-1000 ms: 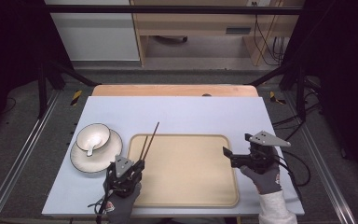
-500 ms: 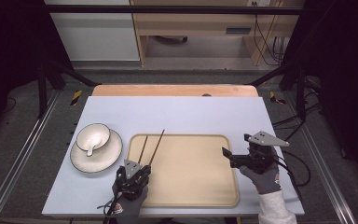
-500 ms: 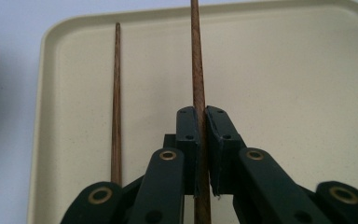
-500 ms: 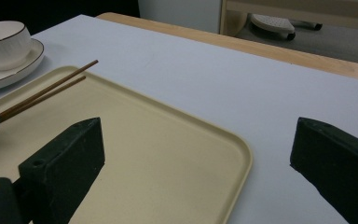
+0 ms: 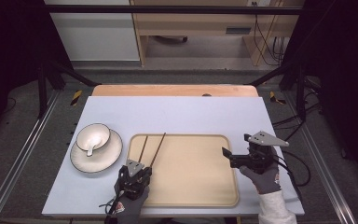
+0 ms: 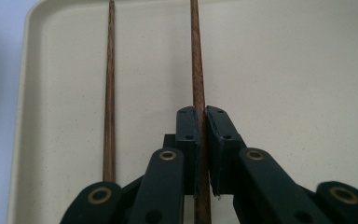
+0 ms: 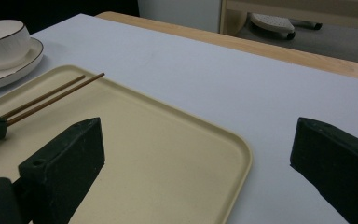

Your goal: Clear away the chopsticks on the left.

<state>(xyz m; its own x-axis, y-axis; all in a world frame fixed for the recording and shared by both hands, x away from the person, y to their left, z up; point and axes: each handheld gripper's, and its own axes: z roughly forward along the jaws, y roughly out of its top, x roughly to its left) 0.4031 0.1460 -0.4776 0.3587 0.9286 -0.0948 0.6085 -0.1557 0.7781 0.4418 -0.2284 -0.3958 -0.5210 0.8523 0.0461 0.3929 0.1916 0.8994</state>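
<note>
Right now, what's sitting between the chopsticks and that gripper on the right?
Nothing but bare beige tray. In the high view, it stretches empty from the chopsticks to the open right gripper at its right edge.

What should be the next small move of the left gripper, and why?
Probably open the left gripper and back away. Its jaws are shut on one chopstick, which appears to lie on the tray beside the other chopstick, though contact is uncertain.

Chopstick tips beyond frame edge
</note>
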